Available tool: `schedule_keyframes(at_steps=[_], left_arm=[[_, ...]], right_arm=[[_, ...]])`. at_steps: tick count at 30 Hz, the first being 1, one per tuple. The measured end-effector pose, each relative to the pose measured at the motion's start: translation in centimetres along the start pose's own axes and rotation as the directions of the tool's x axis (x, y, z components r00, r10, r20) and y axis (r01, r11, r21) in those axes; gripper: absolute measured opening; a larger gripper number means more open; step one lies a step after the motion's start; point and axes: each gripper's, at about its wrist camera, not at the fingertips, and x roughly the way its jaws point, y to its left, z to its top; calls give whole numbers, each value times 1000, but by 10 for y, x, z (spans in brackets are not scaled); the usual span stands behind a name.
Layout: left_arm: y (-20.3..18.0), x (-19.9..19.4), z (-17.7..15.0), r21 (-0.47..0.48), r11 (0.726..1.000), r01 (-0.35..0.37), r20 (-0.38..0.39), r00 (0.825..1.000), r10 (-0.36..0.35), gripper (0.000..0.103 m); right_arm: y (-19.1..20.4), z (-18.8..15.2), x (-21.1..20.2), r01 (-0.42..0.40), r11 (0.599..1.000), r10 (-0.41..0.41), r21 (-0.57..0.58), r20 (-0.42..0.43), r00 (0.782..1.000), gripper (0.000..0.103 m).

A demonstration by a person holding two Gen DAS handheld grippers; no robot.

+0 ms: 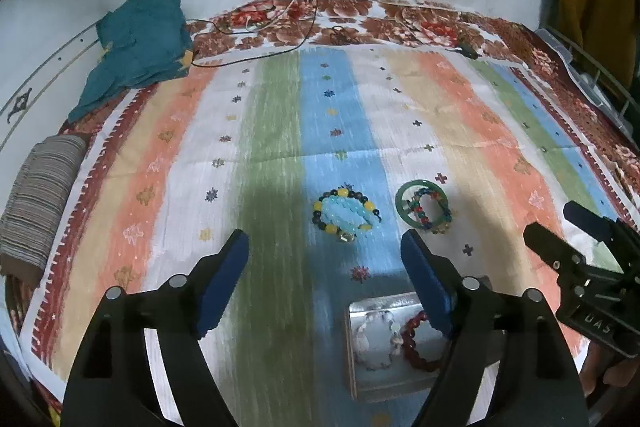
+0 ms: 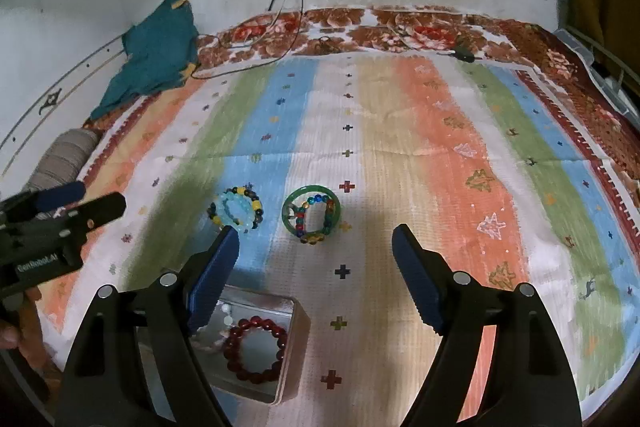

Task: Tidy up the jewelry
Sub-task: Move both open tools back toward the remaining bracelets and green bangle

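Where lettering shows, "GenRobot.AI" on left hand-held gripper (image 2: 98,201), open.

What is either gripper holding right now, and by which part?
Nothing. The left gripper and right gripper are both open and empty.

Bare striped cloth (image 2: 440,155) lies open ahead; only the bracelet piles (image 2: 312,215) and near tin (image 2: 294,347) obstruct.

Dim indoor light falling from behind me; my grippers' shadows darkening striped cloth (image 1: 276,211); fisheye bending, vignetting edges; slight softness throughout.
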Motion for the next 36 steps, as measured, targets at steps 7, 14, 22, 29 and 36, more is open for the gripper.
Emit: schedule_keyframes(at_steps=[7, 14, 22, 29, 36], left_arm=[[4, 11, 6, -15, 1000, -8, -13, 1000, 8, 78], [2, 24, 11, -10, 1000, -17, -26, 1000, 16, 78], [4, 43, 17, -15, 1000, -21, -59, 998, 20, 78], [5, 63, 19, -6, 1000, -27, -92, 995, 26, 78], [4, 80, 23, 2, 999, -35, -112, 993, 35, 78]], right_arm=[[-2, 3, 2, 6, 1000, -6, -17, 13, 1000, 79], [-7, 5, 15, 18, 1000, -19, -4, -17, 1000, 79], [-11, 9, 32, 15, 1000, -16, -20, -68, 998, 79], [-15, 8, 55, 14, 1000, -14, -5, -126, 992, 79], [-18, 9, 68, 32, 999, -31, 3, -142, 989, 79]])
